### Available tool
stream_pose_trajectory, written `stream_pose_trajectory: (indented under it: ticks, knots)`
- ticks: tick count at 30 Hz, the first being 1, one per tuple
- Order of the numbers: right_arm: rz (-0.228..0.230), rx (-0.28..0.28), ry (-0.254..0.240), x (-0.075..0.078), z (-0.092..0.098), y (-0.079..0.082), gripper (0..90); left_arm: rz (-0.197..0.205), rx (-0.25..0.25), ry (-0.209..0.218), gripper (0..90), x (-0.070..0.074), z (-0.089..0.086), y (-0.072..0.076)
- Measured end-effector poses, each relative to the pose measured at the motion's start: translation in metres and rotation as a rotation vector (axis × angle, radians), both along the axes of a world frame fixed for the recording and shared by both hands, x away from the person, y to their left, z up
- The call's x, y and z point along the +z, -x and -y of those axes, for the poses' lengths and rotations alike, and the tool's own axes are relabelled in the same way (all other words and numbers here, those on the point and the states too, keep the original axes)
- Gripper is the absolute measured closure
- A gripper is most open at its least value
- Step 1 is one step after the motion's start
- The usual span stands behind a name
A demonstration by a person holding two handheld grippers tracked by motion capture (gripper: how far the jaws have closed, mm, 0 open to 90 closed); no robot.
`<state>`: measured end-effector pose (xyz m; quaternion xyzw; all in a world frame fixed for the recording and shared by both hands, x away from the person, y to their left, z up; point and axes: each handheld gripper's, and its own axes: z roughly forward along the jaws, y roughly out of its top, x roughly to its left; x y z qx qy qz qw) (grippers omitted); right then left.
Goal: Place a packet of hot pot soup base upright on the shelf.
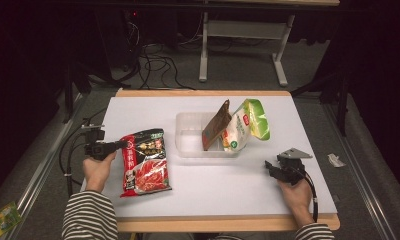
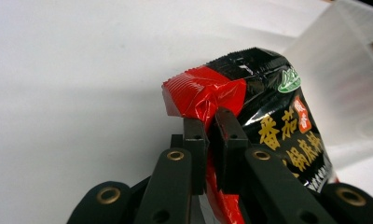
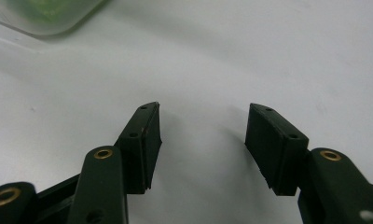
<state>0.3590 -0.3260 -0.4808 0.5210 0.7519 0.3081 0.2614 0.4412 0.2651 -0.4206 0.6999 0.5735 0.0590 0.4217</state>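
Crinkled red-black foil pouch (image 2: 250, 107) | pinched by left tongs (image 2: 211, 122) | right tongs (image 3: 202, 140) agape

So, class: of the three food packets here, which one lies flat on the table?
The red-and-black packet, pinched by the left gripper. The brown packet and green-and-white packet stand propped in the clear tub.

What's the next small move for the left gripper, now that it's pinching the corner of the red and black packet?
Probably lift the left gripper a little and carry the red and black packet toward the clear tray. Its jaws are shut on the packet's crimped corner, the rest still lies flat on the table, and two packets already stand in the tray. The right gripper is open and idle.
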Motion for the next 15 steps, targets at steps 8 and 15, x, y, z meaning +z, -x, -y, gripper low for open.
stream_pose_trajectory:
  ticks: [8, 15]
  knots:
    - [0.003, 0.000, 0.006, 0.000, 0.000, 0.000, 45.5, 0.073, -0.086, -0.042, 86.4, 0.048, 0.012, 0.028]
    - [0.001, 0.000, 0.006, 0.000, 0.000, 0.000, 45.6, 0.119, -0.139, -0.072, 87.2, 0.070, 0.021, 0.045]
